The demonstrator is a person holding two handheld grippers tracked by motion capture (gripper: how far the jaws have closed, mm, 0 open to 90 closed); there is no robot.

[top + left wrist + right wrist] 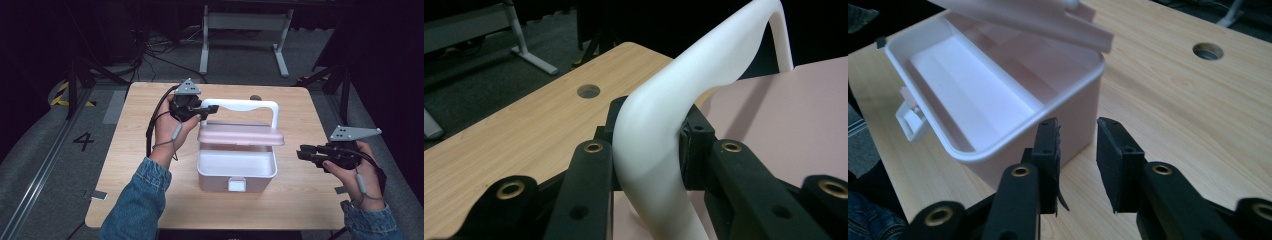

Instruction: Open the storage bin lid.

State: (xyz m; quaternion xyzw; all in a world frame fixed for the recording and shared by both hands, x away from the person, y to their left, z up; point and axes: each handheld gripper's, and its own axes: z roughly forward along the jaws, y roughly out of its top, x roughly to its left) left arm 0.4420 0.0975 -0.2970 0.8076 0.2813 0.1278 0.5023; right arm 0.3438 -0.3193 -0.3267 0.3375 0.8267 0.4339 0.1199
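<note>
High view: pale pink plastic box with white carry handle (pixel 236 170) stands near middle of the light wooden table (pixel 125 165), front latch twd the person. Left gripper (pixel 210 110) is clamped on the bent corner of the white handle (pixel 659 150) and holds it up, so the pink flat lid (pixel 241 135) is lifted, hinged at the back, approx. half open over the body.

Right gripper (pixel 1077 165) is free at the right side of the box, close to its wall but not touching; jaws a bit apart, nothing btw. them.

Progress, as I judge it: the latch is released and the opening is partly done; what is left is to swing the lid fully back, or to put sth. inside.

Contents: the inner part that I can see in right gripper view is white and empty. The rear part under the lid is hidden, so I cannot tell abt. it.
</note>
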